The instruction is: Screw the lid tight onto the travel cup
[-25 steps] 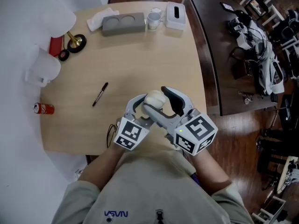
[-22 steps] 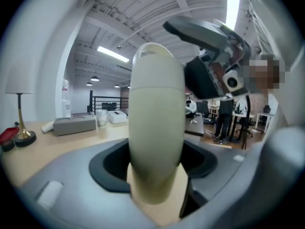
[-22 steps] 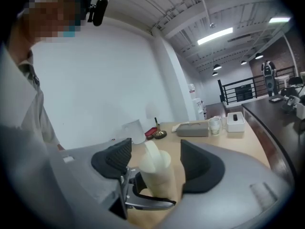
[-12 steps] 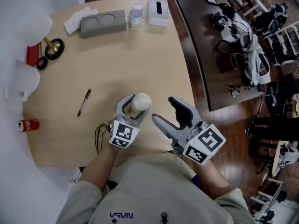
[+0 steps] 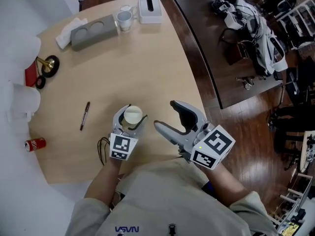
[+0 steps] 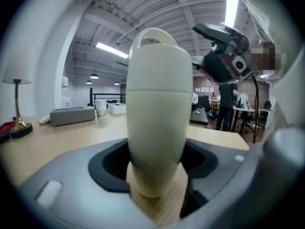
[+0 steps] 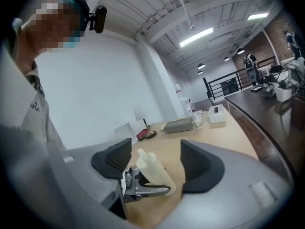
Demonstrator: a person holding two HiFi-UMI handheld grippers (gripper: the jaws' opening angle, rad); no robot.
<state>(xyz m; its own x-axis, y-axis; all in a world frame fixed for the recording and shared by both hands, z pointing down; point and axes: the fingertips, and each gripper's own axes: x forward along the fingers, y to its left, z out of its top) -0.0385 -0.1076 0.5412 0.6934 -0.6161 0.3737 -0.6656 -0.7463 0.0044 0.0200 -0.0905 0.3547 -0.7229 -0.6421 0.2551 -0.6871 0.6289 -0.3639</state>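
Observation:
A cream travel cup [image 5: 133, 116] with its domed lid [image 6: 157, 56] on stands upright near the table's front edge. My left gripper [image 5: 131, 114] is shut on the lower body of the cup [image 6: 157, 123], with a dark pad on each side. My right gripper [image 5: 166, 115] hangs open and empty to the right of the cup, a short gap away. In the right gripper view the cup [image 7: 155, 173] shows between and beyond the spread jaws of the right gripper [image 7: 155, 159], untouched by them. The left gripper [image 7: 138, 185] holds it there.
A black pen [image 5: 84, 115] lies left of the cup and a red can [image 5: 35, 144] sits at the left edge. A grey block [image 5: 93, 31], a glass [image 5: 124, 18] and a white tissue box [image 5: 149, 9] line the far side. A brass lamp base [image 5: 47, 64] stands far left.
A second ago the right gripper's jaws were at the cup's lid. It has since drawn away to the right and stands open, while the left gripper keeps its hold on the cup.

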